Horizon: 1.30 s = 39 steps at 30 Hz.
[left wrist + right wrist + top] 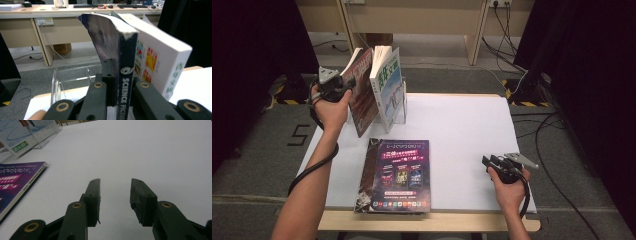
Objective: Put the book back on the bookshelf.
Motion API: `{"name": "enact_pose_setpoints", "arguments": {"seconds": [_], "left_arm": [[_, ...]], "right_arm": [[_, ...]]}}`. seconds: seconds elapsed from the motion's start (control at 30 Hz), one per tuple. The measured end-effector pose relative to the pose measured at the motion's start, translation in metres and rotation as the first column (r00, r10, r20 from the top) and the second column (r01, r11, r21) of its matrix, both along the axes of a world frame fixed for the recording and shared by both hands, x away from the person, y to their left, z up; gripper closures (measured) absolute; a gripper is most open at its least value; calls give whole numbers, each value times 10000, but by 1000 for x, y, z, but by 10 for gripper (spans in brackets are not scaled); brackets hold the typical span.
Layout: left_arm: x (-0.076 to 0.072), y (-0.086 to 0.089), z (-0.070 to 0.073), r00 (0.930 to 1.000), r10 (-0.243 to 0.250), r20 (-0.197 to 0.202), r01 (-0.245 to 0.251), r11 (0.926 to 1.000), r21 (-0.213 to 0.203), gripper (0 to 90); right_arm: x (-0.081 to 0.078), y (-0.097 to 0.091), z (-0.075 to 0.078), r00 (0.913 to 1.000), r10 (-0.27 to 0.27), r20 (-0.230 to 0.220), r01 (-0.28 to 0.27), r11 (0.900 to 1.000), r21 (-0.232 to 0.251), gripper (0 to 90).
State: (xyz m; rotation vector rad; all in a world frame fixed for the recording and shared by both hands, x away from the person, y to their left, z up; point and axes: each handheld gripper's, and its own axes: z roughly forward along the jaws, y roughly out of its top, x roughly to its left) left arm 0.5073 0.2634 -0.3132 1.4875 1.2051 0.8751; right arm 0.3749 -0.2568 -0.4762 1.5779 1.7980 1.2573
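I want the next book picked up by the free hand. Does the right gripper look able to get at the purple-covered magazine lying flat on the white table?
Probably yes. The right gripper is open and holds nothing, and only bare white table lies between it and the purple-covered magazine. Lying flat, its edge may be awkward to pinch.

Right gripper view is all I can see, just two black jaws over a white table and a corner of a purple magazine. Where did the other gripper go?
Observer: The left gripper is up at the far left of the table, shut on a dark book by its spine.
Operator: What does the spine say?
Observer: In the left gripper view it reads "SCIENCE FICTION", as far as the letters show.
Operator: Is that book alone?
Observer: No. A thick white book stands right beside it, in a clear stand.
Operator: Is my gripper holding anything?
Observer: No. The right gripper is open, low over the bare white table.
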Motion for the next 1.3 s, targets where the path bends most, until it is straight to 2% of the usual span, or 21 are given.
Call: {"name": "enact_pose_setpoints", "arguments": {"seconds": [0.2, 0.3, 0.33, 0.43, 0.5, 0.53, 0.63, 0.73, 0.83, 1.0, 1.07, 1.2, 1.3], "left_arm": [[9, -4, -1, 9997, 93, 211, -91, 9999, -96, 840], [14, -7, -8, 9988, 254, 418, -257, 9997, 51, 840], [17, -8, -16, 9982, 378, 465, -386, 9991, 153, 840], [19, -8, -23, 9981, 500, 366, -510, 9984, 265, 839], [18, -6, -29, 9969, 645, 450, -655, 9976, 203, 839], [16, -5, -32, 9961, 666, 578, -689, 9969, 384, 838], [14, -4, -35, 9955, 717, 622, -753, 9955, 568, 837], [10, 0, -37, 9958, 675, 620, -702, 9966, 434, 835], [8, 1, -37, 9963, 615, 603, -644, 9968, 471, 832], [7, 6, -39, 9940, 856, 676, -883, 9954, 379, 818], [6, 6, -40, 9937, 886, 689, -923, 9944, 514, 806], [5, 8, -41, 9942, 818, 702, -831, 9964, 159, 783], [6, 8, -41, 9944, 784, 704, -795, 9967, 133, 786]], "right_arm": [[-1, -1, 0, 10000, -87, 44, 87, 9999, 85, 608], [-1, -2, 1, 9999, -90, 58, 90, 9999, 75, 608], [-1, -2, 1, 9999, -96, 62, 95, 9999, 82, 608], [-1, -2, 1, 10000, -74, 65, 74, 10000, 57, 608], [-1, -2, 1, 9999, -57, 97, 57, 10000, 59, 608], [-1, -2, 1, 10000, -58, 71, 57, 10000, 73, 608], [-1, -1, 1, 10000, -48, 81, 48, 10000, 71, 608], [0, -1, 0, 10000, -7, 83, 7, 10000, 12, 608], [0, 0, 1, 10000, 20, 56, -20, 10000, -14, 607], [-1, 0, 2, 10000, 24, 78, -24, 10000, -18, 605], [-1, 0, 1, 10000, 17, 43, -17, 10000, 0, 605], [1, 0, 0, 10000, 71, 64, -71, 10000, -52, 604], [1, 1, 1, 10000, 42, 32, -42, 10000, -43, 604]]}}
